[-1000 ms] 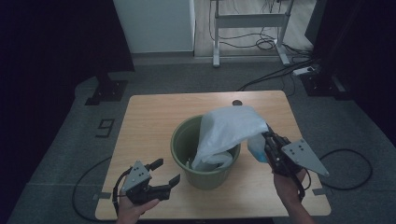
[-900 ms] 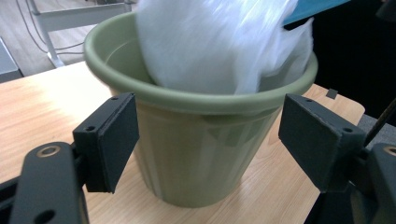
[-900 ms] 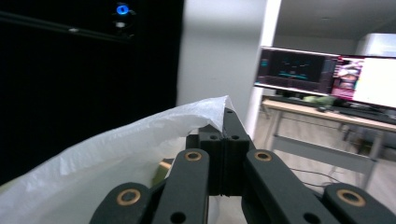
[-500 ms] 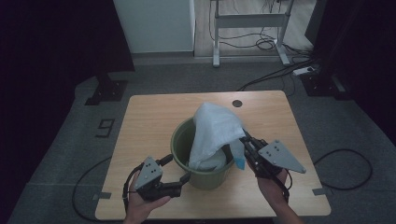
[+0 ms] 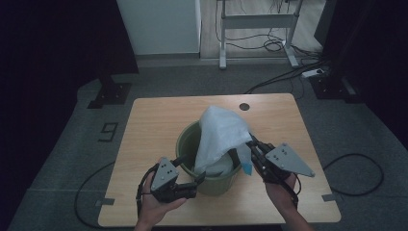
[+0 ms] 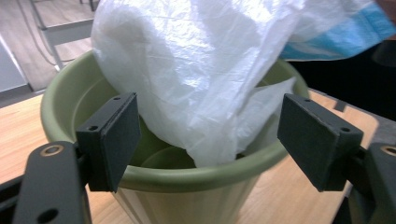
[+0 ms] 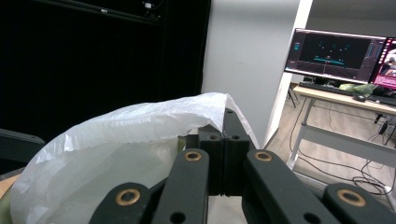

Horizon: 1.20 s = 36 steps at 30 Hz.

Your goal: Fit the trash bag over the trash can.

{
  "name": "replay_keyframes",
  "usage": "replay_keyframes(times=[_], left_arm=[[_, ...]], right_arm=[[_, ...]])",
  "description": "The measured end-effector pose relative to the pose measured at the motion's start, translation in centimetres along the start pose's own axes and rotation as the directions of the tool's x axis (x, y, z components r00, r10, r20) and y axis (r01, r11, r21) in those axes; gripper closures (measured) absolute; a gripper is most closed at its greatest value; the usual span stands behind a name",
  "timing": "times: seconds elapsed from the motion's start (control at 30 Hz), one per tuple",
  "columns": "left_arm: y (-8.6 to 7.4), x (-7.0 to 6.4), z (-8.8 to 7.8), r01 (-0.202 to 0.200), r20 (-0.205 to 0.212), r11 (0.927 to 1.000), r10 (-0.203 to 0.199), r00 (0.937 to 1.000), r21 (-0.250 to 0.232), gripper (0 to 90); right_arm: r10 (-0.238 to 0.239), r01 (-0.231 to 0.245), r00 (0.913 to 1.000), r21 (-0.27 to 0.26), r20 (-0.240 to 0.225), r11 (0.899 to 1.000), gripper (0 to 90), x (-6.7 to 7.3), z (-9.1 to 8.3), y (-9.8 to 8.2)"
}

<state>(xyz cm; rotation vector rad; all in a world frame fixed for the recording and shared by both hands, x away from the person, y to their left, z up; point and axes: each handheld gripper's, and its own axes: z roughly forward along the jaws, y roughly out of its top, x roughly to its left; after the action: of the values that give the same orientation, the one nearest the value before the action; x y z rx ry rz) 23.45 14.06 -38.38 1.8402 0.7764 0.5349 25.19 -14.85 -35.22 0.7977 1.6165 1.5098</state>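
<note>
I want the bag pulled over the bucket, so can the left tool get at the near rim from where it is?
Probably yes: the left tool is open with the green bucket's rim between its pads, nothing blocking.

Number "9" on floor (image 5: pixel 109 131) (left of table (image 5: pixel 149 125))

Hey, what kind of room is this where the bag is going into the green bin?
Probably a lab or office workroom rigged for recording. A small wooden table stands alone on grey floor, cables run to a power strip, and a desk with lit monitors stands behind.
</note>
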Motion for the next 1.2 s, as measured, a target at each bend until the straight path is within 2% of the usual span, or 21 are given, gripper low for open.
replay_keyframes(times=[0.13, 0.23, 0.33, 0.47, 0.5, 0.53, 0.6, 0.73, 0.83, 0.87, 0.93, 0.97, 1.0, 1.03, 1.1, 1.13, 1.17, 1.2], left_arm=[[0.0, 0.1, 0.3, 0.009, -0.014, 0.9999, -0.010, 0.9998, -0.010, 21.8], [0.5, 0.0, 0.7, -0.004, -0.032, 0.9998, 0.003, 0.9995, -0.020, 22.8], [1.0, -0.1, 1.0, -0.011, -0.031, 0.9995, 0.010, 0.9995, -0.031, 25.9], [2.1, -0.6, 1.7, -0.039, -0.004, 0.9984, 0.039, 0.9992, -0.040, 44.2], [2.6, -0.9, 2.2, -0.059, 0.023, 0.9979, 0.059, 0.9980, -0.028, 52.3], [2.6, -0.9, 2.2, -0.059, 0.023, 0.9979, 0.059, 0.9980, -0.028, 61.5], [3.3, -0.9, 2.8, -0.044, 0.055, 0.9990, 0.045, 0.9975, -0.006, 72.2], [3.4, -0.5, 3.0, -0.016, 0.076, 0.9999, 0.015, 0.9970, 0.007, 86.1], [3.2, 0.0, 2.7, -0.001, 0.096, 0.9999, 0.002, 0.9954, -0.015, 89.8], [3.1, 0.3, 2.5, 0.010, 0.107, 0.9997, -0.008, 0.9942, -0.023, 89.8], [3.0, 0.3, 2.5, 0.009, 0.103, 0.9997, -0.006, 0.9946, -0.022, 89.8], [3.0, 0.3, 2.4, 0.010, 0.098, 0.9997, -0.008, 0.9952, -0.022, 89.8], [3.0, 0.5, 2.3, 0.027, 0.086, 0.9993, -0.025, 0.9960, -0.025, 89.9], [3.0, 0.7, 2.2, 0.041, 0.082, 0.9988, -0.039, 0.9959, -0.026, 89.9], [3.0, 0.9, 2.1, 0.058, 0.075, 0.9981, -0.056, 0.9956, -0.023, 89.8], [3.0, 0.9, 2.1, 0.058, 0.075, 0.9981, -0.056, 0.9956, -0.023, 89.8], [2.9, 1.1, 2.0, 0.066, 0.063, 0.9976, -0.065, 0.9959, -0.021, 89.8], [2.9, 1.1, 2.0, 0.066, 0.063, 0.9976, -0.065, 0.9959, -0.021, 89.8]], right_arm=[[-0.001, 0.001, 1.0000, 0.003, -0.006, 1.000, 88.5, 0.1, 0.1, -0.1], [-0.003, 0.003, 1.0000, 0.003, -0.009, 1.000, 88.5, 0.3, 0.3, 0.0], [-0.004, 0.004, 0.9999, 0.000, -0.011, 1.000, 88.5, 0.4, 0.3, 0.2], [-0.006, 0.005, 0.9999, -0.005, -0.015, 1.000, 88.5, 0.6, 0.4, 0.4], [-0.004, 0.004, 0.9998, -0.004, -0.017, 1.000, 88.5, 0.6, 0.5, 0.4], [-0.004, 0.004, 0.9998, -0.004, -0.017, 1.000, 88.5, 0.6, 0.5, 0.4], [-0.004, 0.004, 0.9997, -0.001, -0.023, 1.000, 88.5, 0.6, 0.4, 0.2], [0.001, -0.001, 0.9996, 0.001, -0.028, 1.000, 88.4, 0.5, 0.2, -0.1], [0.020, -0.019, 0.9989, 0.005, -0.043, 1.000, 87.1, 0.1, -0.5, -0.4], [0.027, -0.027, 0.9983, 0.010, -0.053, 1.000, 85.6, -0.1, -0.6, -0.5], [0.035, -0.034, 0.9972, 0.016, -0.066, 0.999, 82.5, -0.1, -0.8, -0.6], [0.033, -0.032, 0.9972, 0.019, -0.067, 0.999, 77.6, -0.1, -0.9, -0.7], [0.030, -0.029, 0.9983, 0.021, -0.051, 0.999, 61.9, 0.3, -1.3, -1.2], [0.030, -0.029, 0.9986, 0.027, -0.044, 0.999, 53.9, 0.6, -1.6, -1.5], [0.036, -0.034, 0.9987, 0.047, -0.036, 0.998, 44.5, 1.3, -2.2, -2.3], [0.036, -0.034, 0.9987, 0.047, -0.036, 0.998, 44.5, 1.3, -2.2, -2.3], [0.057, -0.055, 0.9979, 0.061, -0.030, 0.997, 36.7, 2.1, -3.1, -3.1], [0.063, -0.062, 0.9977, 0.063, -0.024, 0.996, 34.9, 2.4, -3.5, -3.5]])
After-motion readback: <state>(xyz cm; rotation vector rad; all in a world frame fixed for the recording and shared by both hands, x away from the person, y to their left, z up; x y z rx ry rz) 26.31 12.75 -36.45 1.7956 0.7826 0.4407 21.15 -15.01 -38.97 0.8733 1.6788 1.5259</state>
